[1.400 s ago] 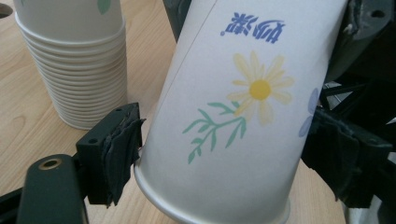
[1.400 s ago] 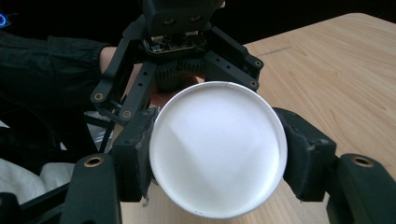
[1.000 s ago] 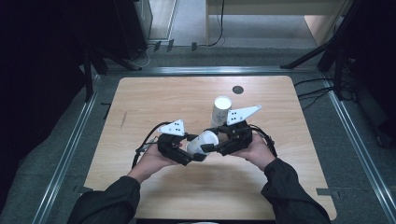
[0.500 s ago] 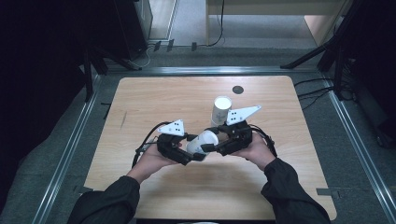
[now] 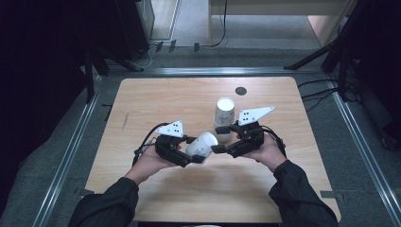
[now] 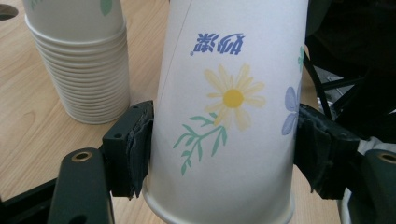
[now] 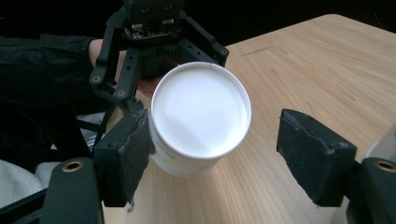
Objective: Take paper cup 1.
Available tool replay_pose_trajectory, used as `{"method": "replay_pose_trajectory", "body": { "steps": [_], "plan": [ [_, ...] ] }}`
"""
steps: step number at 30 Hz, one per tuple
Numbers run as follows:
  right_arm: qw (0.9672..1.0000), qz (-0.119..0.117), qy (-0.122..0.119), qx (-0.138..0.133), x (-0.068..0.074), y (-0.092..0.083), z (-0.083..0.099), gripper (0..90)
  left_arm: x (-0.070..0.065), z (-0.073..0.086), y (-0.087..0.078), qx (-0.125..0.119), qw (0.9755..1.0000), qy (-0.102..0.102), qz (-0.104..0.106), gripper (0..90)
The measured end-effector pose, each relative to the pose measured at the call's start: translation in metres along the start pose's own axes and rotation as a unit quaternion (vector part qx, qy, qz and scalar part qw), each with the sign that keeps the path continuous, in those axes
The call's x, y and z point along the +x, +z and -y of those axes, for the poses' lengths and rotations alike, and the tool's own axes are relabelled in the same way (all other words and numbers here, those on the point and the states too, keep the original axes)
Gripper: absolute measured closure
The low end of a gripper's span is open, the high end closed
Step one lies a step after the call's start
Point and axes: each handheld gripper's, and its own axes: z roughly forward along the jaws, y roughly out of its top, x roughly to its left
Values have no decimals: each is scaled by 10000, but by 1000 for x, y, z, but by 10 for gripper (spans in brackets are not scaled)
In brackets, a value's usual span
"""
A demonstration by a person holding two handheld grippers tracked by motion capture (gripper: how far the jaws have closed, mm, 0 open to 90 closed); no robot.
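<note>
A white paper cup (image 5: 202,145) printed with flowers lies tilted above the table between both grippers. My left gripper (image 5: 194,153) is shut on it. Its jaws have just been closing, and in the left gripper view both pads press the cup (image 6: 229,107) near its rim. My right gripper (image 5: 216,149) faces the cup's white base (image 7: 200,112) and is open. Its jaws have just been opening: the left pad (image 7: 128,149) sits against the cup's side, the right pad (image 7: 313,154) stands well off it. The left gripper (image 7: 154,42) shows behind the cup.
A tall stack of upside-down paper cups (image 5: 224,118) stands on the wooden table (image 5: 156,101) just beyond the right gripper, also seen as the stack (image 6: 81,60). A dark round hole (image 5: 240,91) lies near the far edge. Metal rails border the table.
The right gripper's jaws have spread away from the cup. The left gripper keeps the cup, and both hands stay where they were.
</note>
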Motion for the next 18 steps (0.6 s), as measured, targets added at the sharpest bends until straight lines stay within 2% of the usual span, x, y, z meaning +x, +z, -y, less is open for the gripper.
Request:
{"method": "replay_pose_trajectory", "body": {
  "steps": [6, 10, 12, 15, 18],
  "plan": [
    [9999, 51, -19, 99, 0, -7, 6, 269, 3, -7, -5, 221, 9997, 59, -29, 278],
    [9999, 66, -31, 97, 1, -10, 9, 273, 6, -15, -10, 499, 9986, 151, -74, 279],
    [9999, 81, -51, 112, 1, -11, 10, 275, 7, -20, -13, 718, 9970, 259, -159, 280],
    [9998, 77, -116, 155, 3, -9, 12, 276, 8, -28, -16, 1019, 9938, 419, -176, 280],
    [9996, 69, -172, 206, 4, -4, 13, 278, 9, -35, -17, 1315, 9894, 586, -176, 280]
  ]
}}
